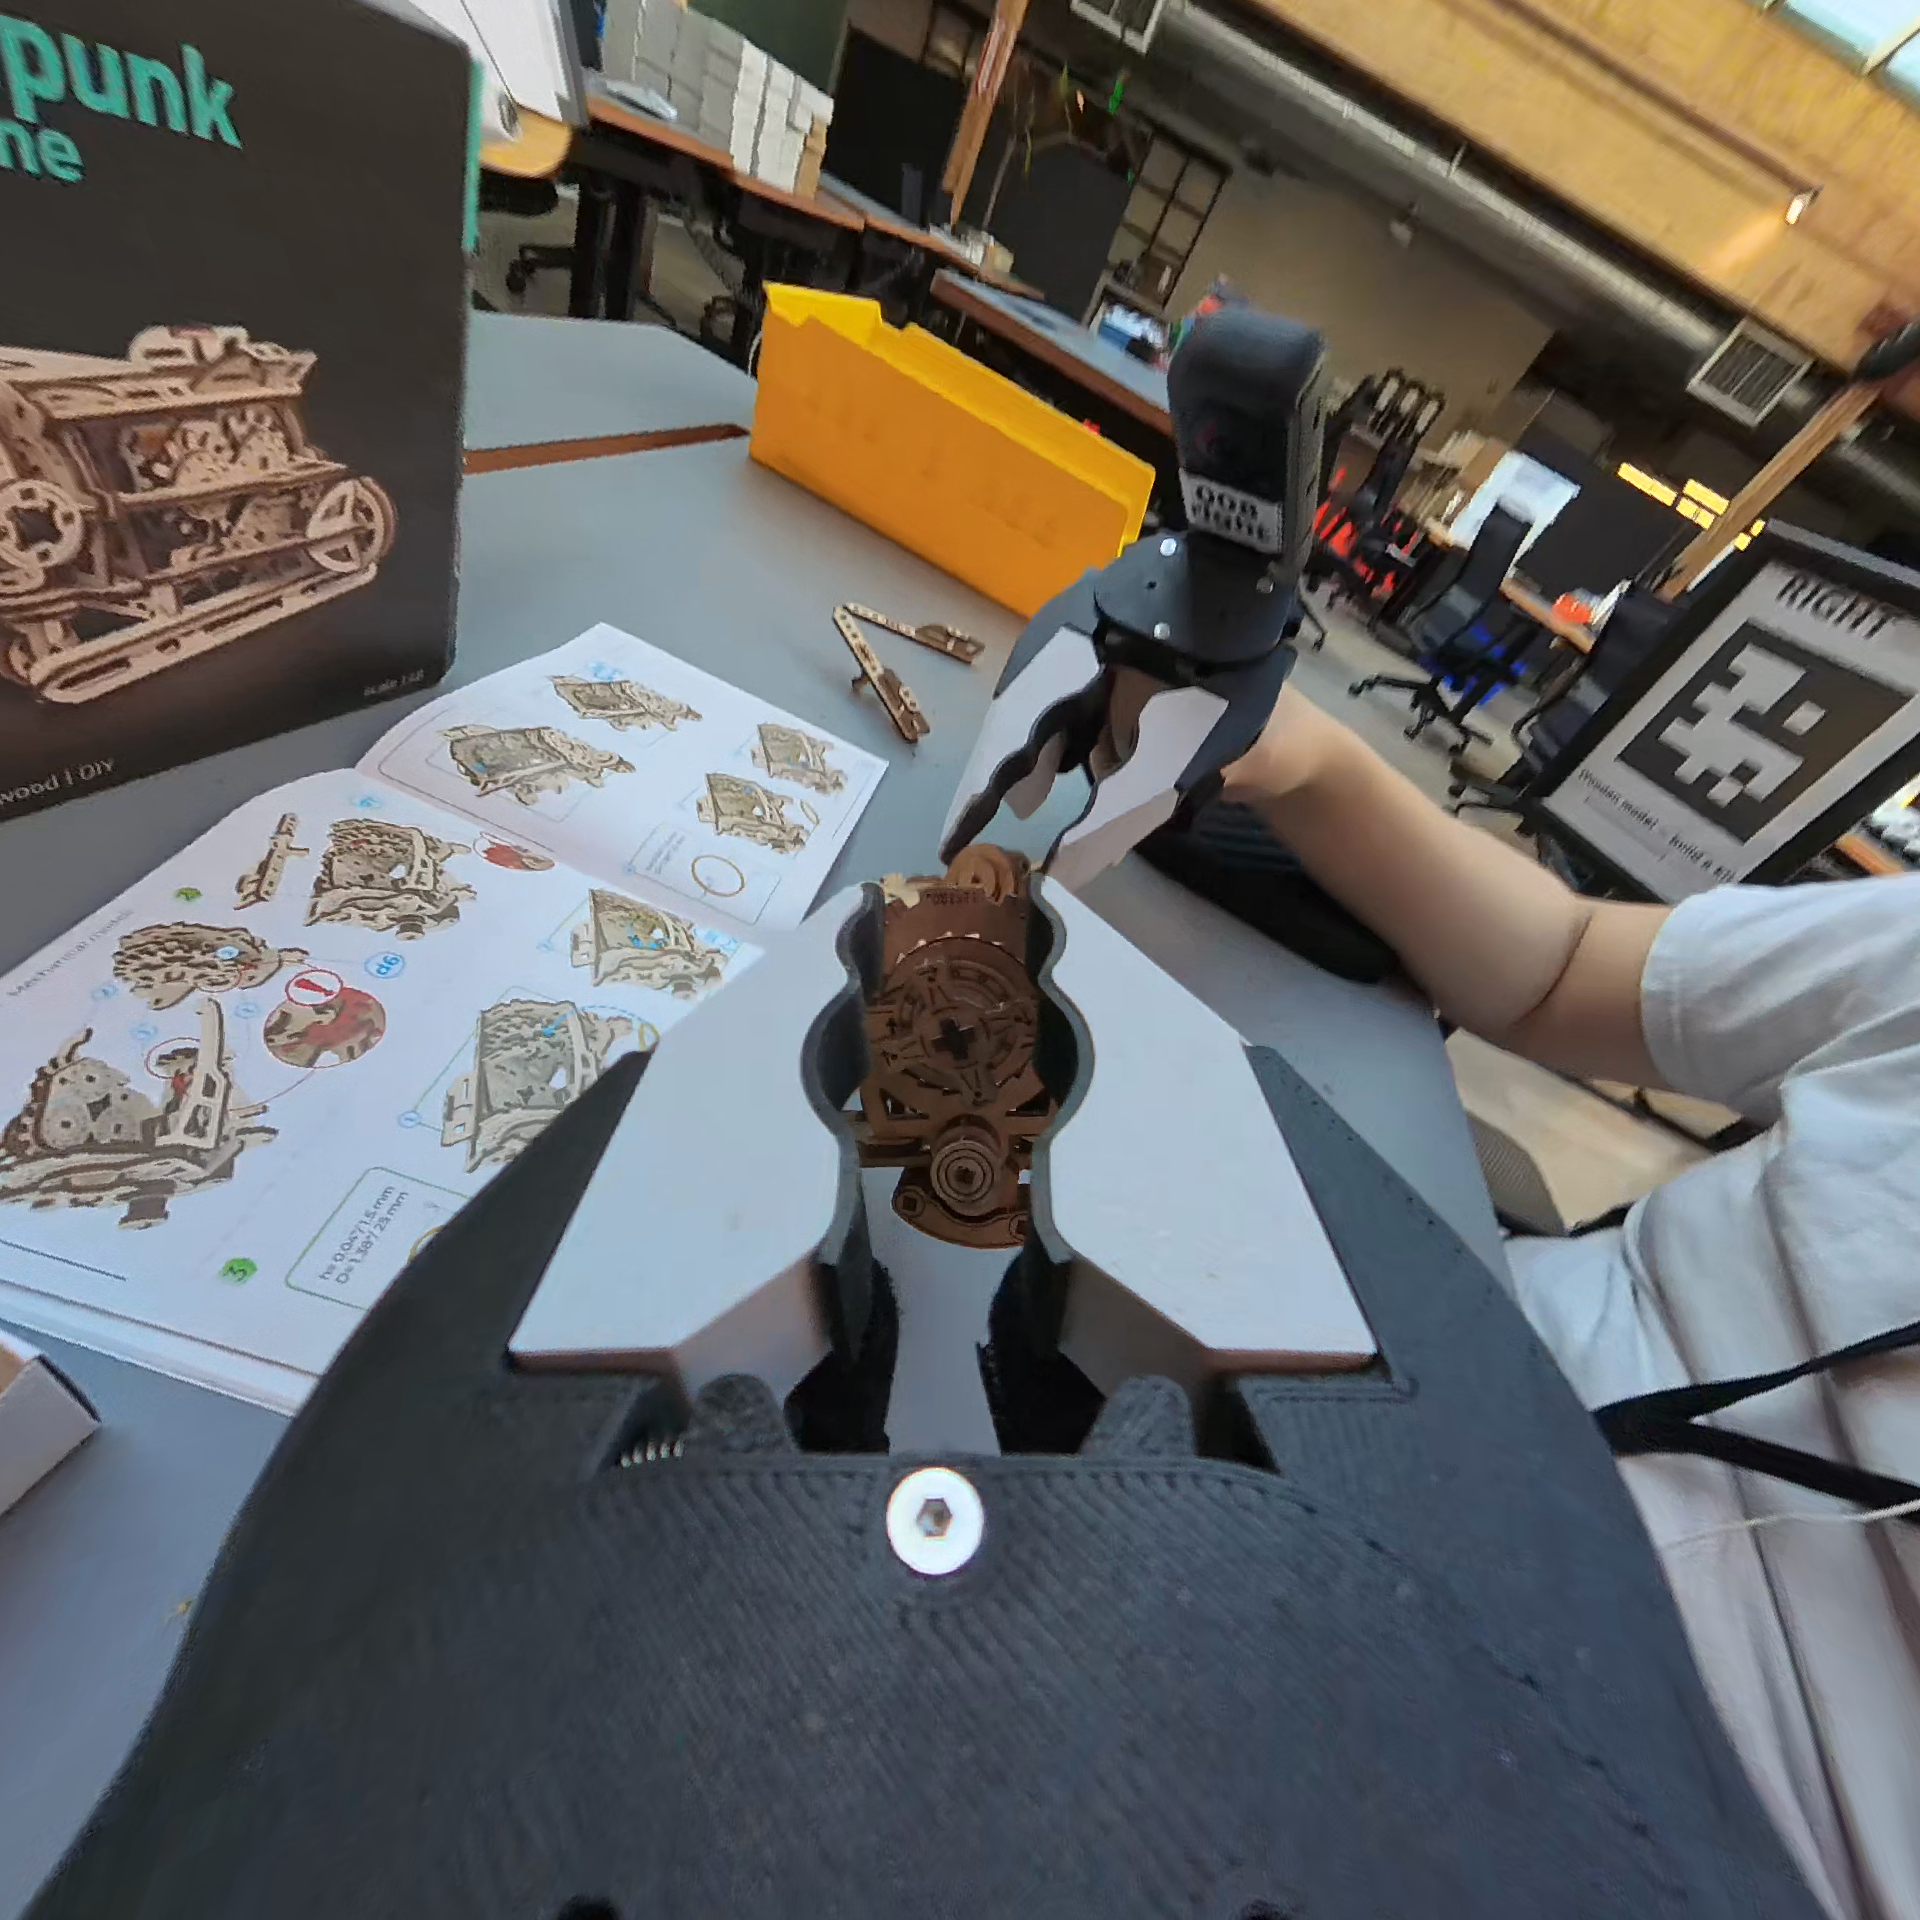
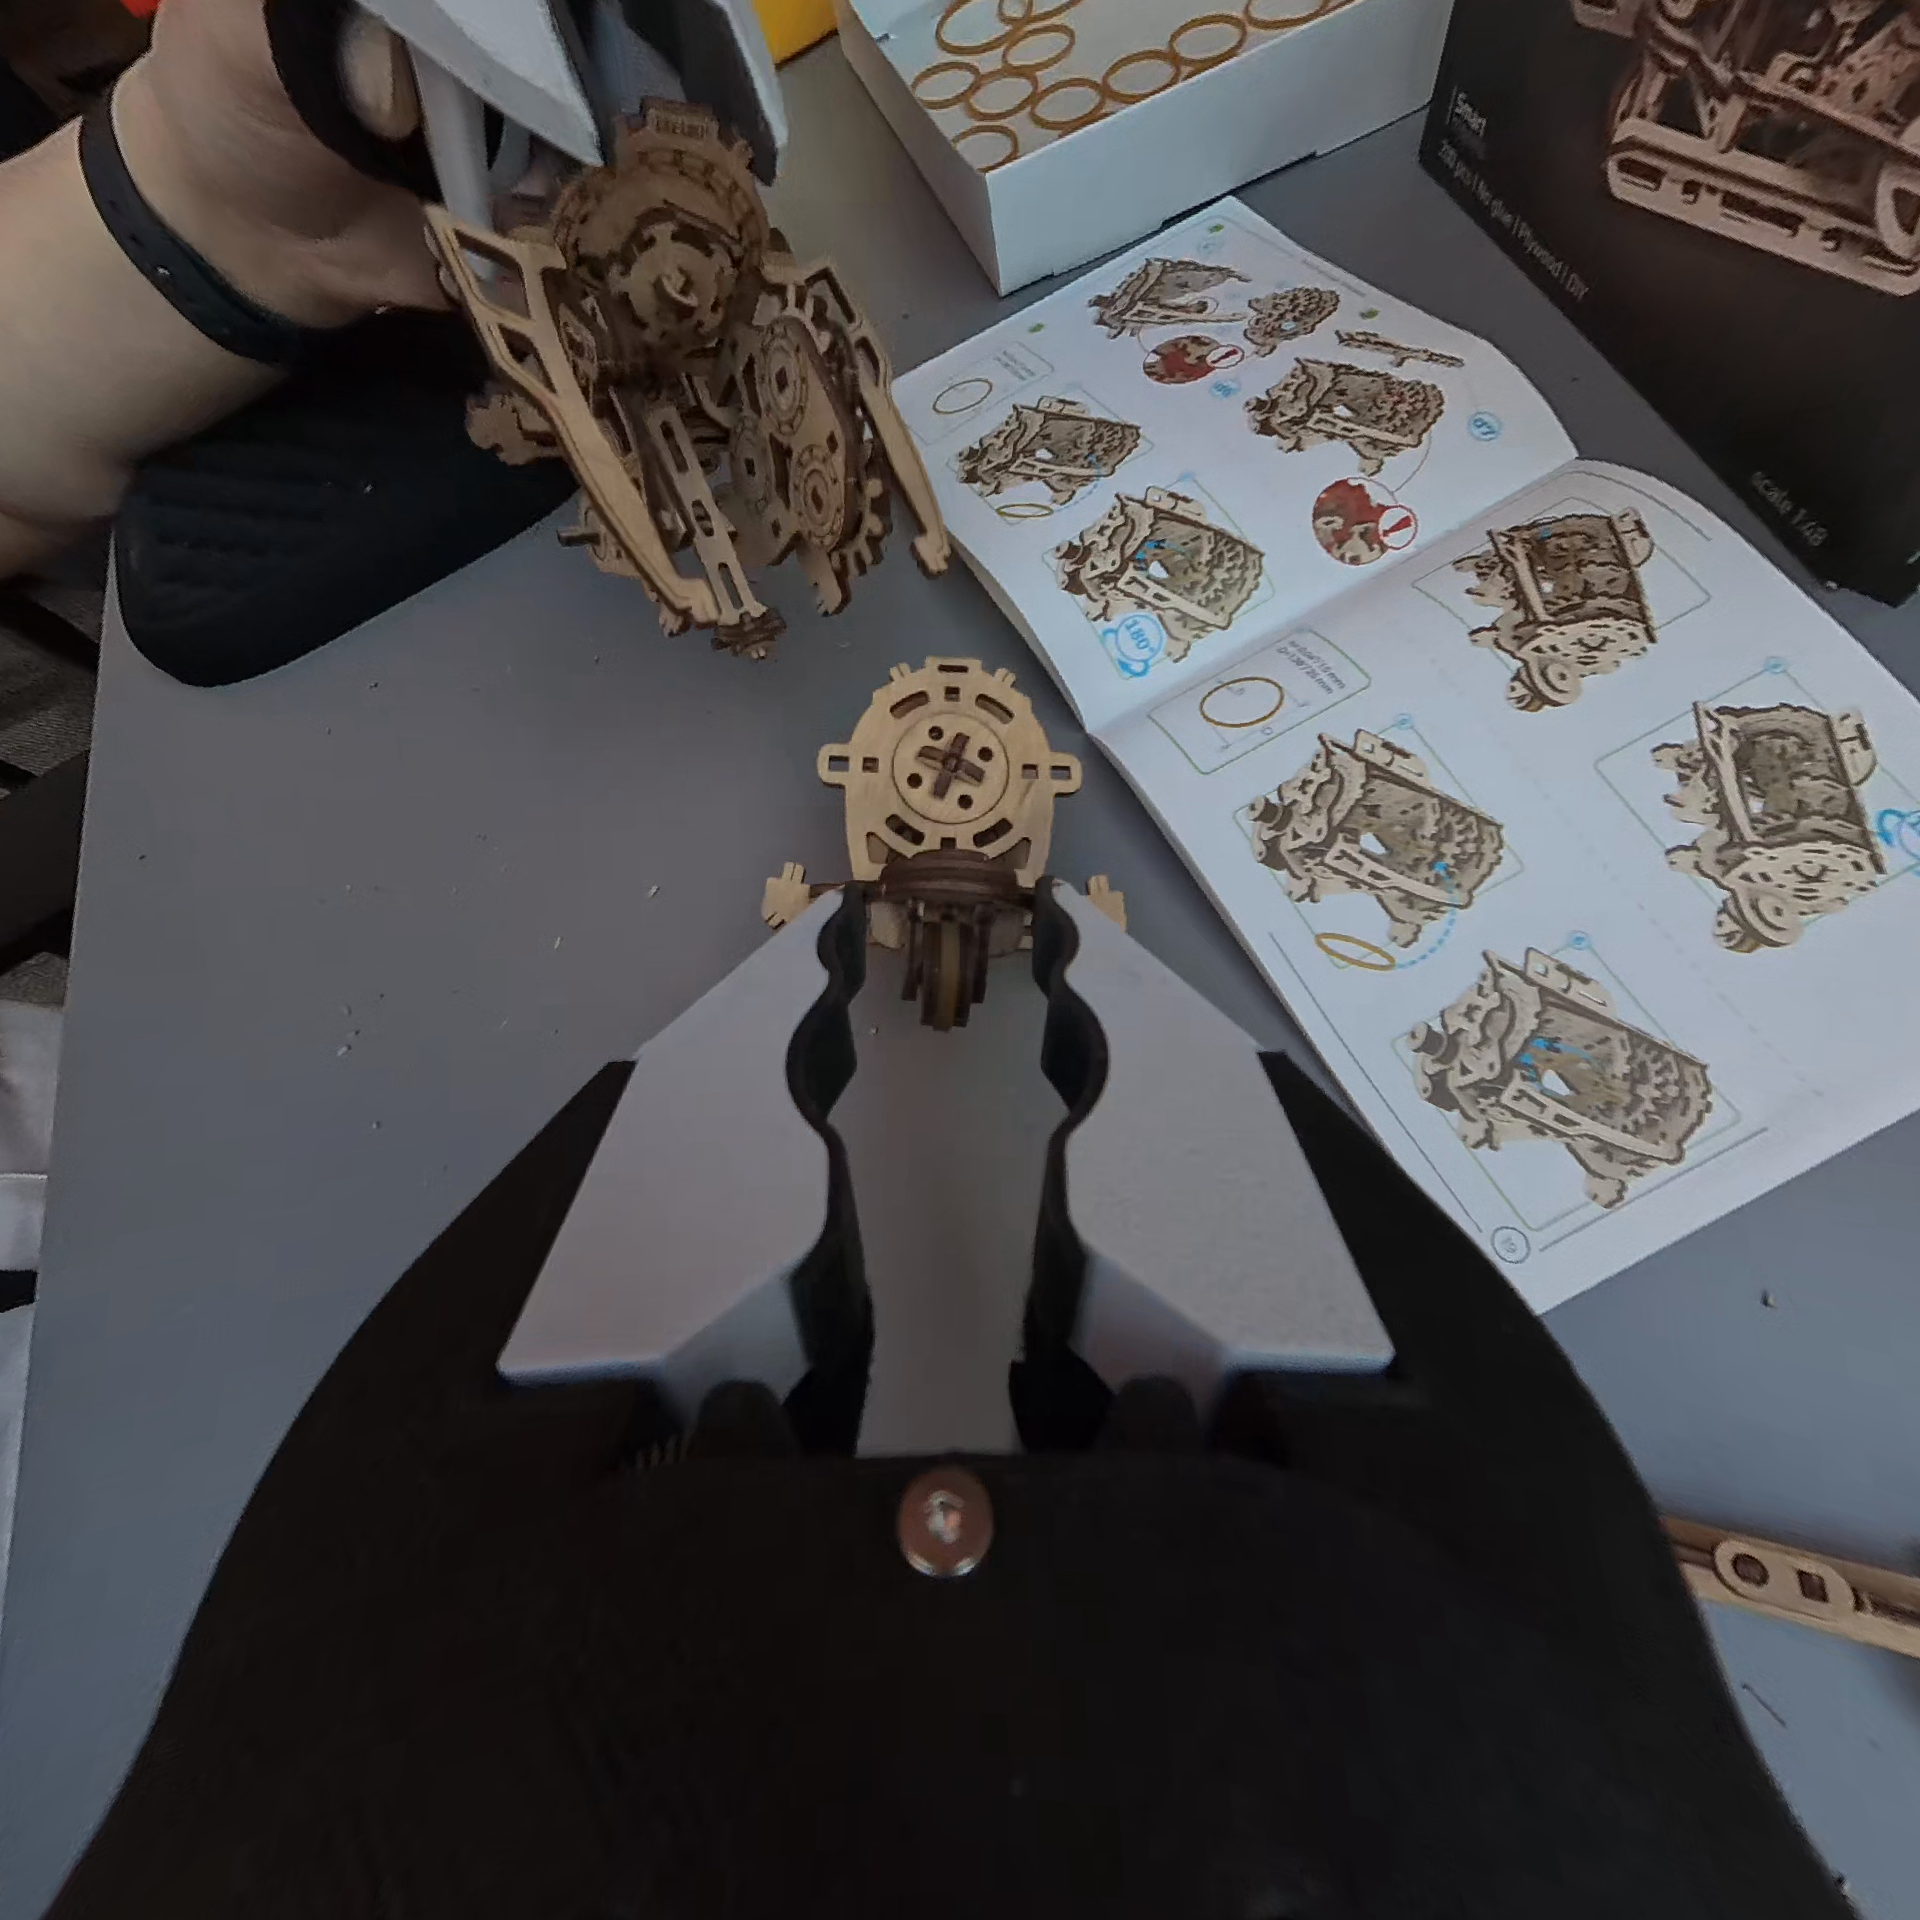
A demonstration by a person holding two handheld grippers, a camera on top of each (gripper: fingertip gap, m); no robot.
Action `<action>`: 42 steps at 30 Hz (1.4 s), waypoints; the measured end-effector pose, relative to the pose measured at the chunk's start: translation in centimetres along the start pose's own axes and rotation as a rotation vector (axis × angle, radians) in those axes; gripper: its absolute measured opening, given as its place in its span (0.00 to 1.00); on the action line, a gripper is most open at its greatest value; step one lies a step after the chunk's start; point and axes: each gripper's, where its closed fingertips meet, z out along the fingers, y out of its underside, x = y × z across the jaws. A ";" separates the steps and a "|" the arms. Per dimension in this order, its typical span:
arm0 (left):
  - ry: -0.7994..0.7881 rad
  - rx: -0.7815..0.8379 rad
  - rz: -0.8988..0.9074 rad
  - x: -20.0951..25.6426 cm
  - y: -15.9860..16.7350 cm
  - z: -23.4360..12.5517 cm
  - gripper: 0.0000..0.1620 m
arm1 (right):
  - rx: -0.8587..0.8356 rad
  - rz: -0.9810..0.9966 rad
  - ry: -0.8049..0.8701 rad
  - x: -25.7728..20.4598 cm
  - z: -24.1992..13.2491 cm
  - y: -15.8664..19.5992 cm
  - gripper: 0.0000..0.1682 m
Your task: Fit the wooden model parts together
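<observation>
My left gripper (image 1: 951, 904) is shut on a large wooden gear assembly (image 1: 951, 1039) and holds it upright above the grey table (image 1: 644, 540). In the right wrist view that assembly (image 2: 675, 416) hangs from the left gripper (image 2: 681, 135) at the upper left, legs pointing down. My right gripper (image 2: 951, 899) is shut on a small round wooden part (image 2: 948, 774) with a cross-shaped hub, gripped at its lower end. The small part is just below and apart from the assembly. In the left wrist view the right gripper (image 1: 1003, 847) brings the small part (image 1: 987, 864) close to the assembly's far end.
An open instruction booklet (image 2: 1403, 727) lies to the right, with a black product box (image 2: 1714, 260) and a white box of rubber rings (image 2: 1091, 104) behind it. A yellow bin (image 1: 935, 457) and loose wooden strips (image 1: 883, 665) lie farther off. A black pad (image 2: 312, 540) lies under the left wrist. Across from one pair of fingers to the other is roughly 12 cm.
</observation>
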 end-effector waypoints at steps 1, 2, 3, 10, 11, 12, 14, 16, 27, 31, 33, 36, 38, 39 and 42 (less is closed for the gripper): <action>-0.011 -0.039 0.034 0.1 0.5 0.2 0.15 | -0.008 -0.011 0.003 0.0 0.0 0.1 0.19; -0.025 -0.067 0.074 0.1 0.9 0.4 0.15 | -0.021 -0.034 0.004 -0.1 -0.1 0.2 0.19; -0.037 -0.101 0.110 0.1 1.4 0.5 0.15 | -0.038 -0.069 0.002 -0.3 -0.1 0.4 0.19; -0.079 -0.245 0.243 0.1 3.6 1.2 0.15 | -0.147 -0.225 0.015 -0.4 -0.7 2.6 0.19; -0.076 -0.241 0.238 0.2 3.6 1.3 0.15 | -0.164 -0.228 0.017 -0.2 -0.7 2.9 0.19; -0.073 -0.244 0.229 0.1 3.7 1.3 0.15 | -0.163 -0.226 0.014 -0.2 -0.7 3.0 0.19; -0.068 -0.245 0.213 -0.1 3.7 1.2 0.15 | -0.165 -0.218 0.009 -0.2 -0.7 3.0 0.19; -0.057 -0.248 0.192 -0.1 3.7 1.0 0.15 | -0.165 -0.222 0.009 -0.3 -0.8 3.0 0.19; 0.025 -0.247 0.168 0.5 3.5 0.2 0.16 | -0.168 -0.231 -0.025 -0.2 -1.8 3.8 0.19; 0.053 -0.225 0.172 0.9 3.0 -0.1 0.17 | -0.176 -0.264 -0.026 -0.4 -1.6 3.9 0.19; 0.049 -0.224 0.189 1.0 2.9 -0.2 0.17 | -0.182 -0.292 -0.015 -0.4 -1.7 3.9 0.19; 0.067 -0.224 0.206 1.5 2.9 -0.1 0.17 | -0.188 -0.313 -0.008 -0.5 -1.7 3.9 0.19; 0.059 -0.234 0.225 1.7 2.9 -0.2 0.18 | -0.195 -0.326 -0.007 -0.6 -1.7 3.9 0.20; 0.047 -0.247 0.237 1.7 2.9 -0.2 0.18 | -0.195 -0.334 -0.009 -0.8 -1.8 3.9 0.22; -0.060 -0.340 0.270 1.3 3.5 -0.8 0.25 | -0.152 -0.355 0.005 -1.2 -2.8 3.1 0.25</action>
